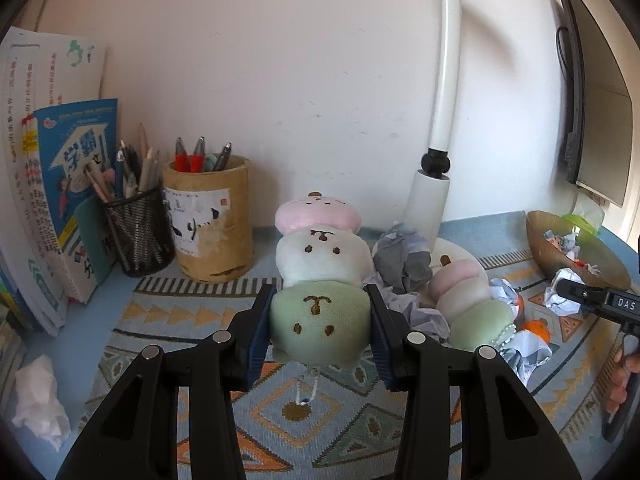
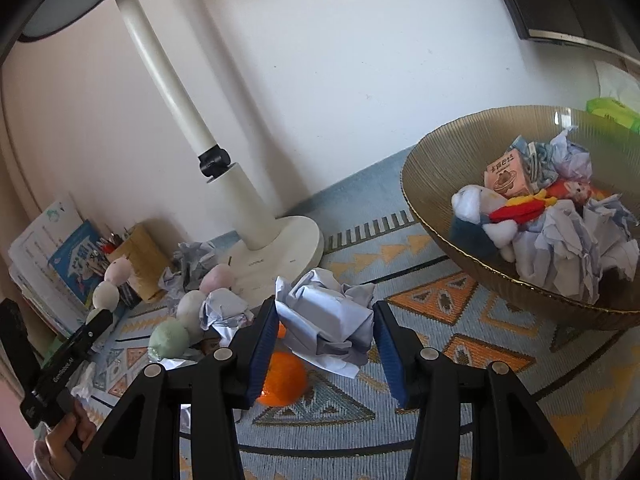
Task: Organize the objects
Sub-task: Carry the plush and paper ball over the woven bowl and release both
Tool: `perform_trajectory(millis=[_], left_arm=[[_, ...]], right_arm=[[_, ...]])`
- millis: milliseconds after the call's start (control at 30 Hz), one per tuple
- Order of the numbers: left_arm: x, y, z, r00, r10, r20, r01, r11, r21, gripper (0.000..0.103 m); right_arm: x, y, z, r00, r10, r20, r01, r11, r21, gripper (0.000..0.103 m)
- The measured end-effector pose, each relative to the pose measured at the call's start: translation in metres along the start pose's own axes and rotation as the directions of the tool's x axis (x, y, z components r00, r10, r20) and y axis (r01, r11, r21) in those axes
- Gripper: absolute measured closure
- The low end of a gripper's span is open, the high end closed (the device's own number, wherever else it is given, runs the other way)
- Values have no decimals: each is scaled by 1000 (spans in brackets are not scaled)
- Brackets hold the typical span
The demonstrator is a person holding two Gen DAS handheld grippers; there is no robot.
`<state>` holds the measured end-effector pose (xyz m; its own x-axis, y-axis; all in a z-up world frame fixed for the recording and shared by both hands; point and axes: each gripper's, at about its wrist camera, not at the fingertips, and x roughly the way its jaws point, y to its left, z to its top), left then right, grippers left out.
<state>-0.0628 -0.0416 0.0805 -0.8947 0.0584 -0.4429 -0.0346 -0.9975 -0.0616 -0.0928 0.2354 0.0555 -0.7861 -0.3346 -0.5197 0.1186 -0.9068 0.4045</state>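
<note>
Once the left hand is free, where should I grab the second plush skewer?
Pinch the green end ball of the second plush skewer across its width, coming from the near side: it lies flat, that end nearest, its pink end by the lamp base.

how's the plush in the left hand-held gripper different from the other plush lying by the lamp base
The held plush is clamped at its green segment by the left hand-held gripper; the second plush lies loose among crumpled paper. The held plush shows stitched faces towards the camera; the second plush shows none here. The second plush has a bead string at its green end; the held one does not. Both stack pink, white and green segments.
</note>
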Motion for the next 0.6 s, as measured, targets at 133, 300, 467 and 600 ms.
perform_trajectory(millis=[133,300,467,600], left_arm=[[-5,-5,0,1000,14,-21,-14,1000,17,62],[-30,-34,27,997,-58,46,56,998,25,62],[-30,-95,67,980,-178,88,171,982,81,62],[-16,-148,87,970,-232,73,224,969,103,62]], right_arm=[[-5,-4,0,999,30,-11,-30,999,30,56],[-41,3,26,995,81,63,-80,997,-23,56],[-74,-14,72,987,66,144,-63,998,-26,56],[-96,-44,103,982,10,188,-10,1000,0,56]])
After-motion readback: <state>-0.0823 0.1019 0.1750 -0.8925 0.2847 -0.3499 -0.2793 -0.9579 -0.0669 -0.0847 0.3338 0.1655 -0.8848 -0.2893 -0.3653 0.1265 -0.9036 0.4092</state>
